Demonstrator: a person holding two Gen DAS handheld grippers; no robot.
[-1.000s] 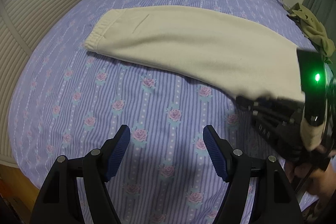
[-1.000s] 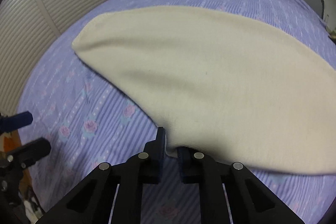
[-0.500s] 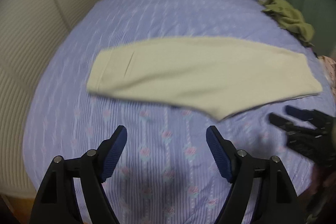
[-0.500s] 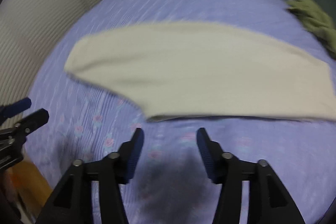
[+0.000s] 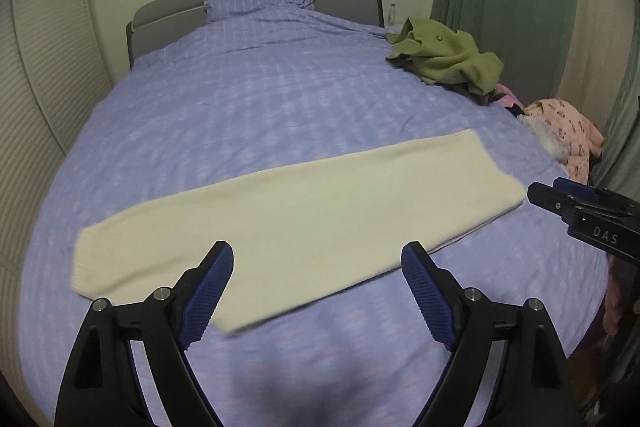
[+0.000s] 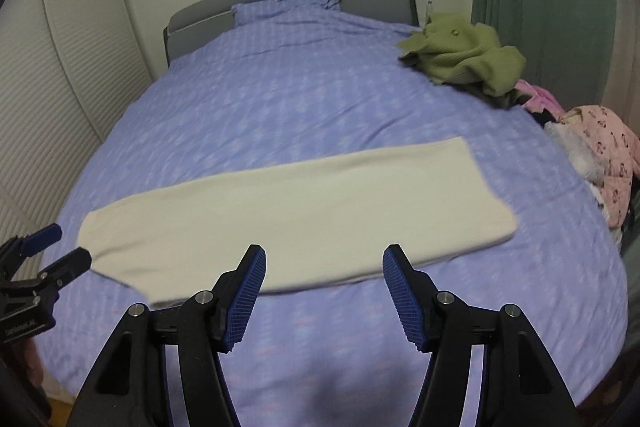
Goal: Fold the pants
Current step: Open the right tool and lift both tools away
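Now between folds | pants (image 5: 296, 211) lying lengthwise-folded on bed (image 5: 260, 99) | left gripper (image 5: 318, 287) and right gripper (image 6: 322, 291) spread wide, holding nothing | next: likely pinch one end, fold across.

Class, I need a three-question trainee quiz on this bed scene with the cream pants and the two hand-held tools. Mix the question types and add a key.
1. True or false: the left tool is clamped on the cream pants.
2. Multiple choice: the olive green garment lies A) on top of the pants, B) at the far right of the bed, apart from the pants, C) on the floor.
3. Fill in: the right tool has its jaws ____ and holds nothing.

Key: 1 false, it is open, hovering near the pants; 2 B; 3 open.
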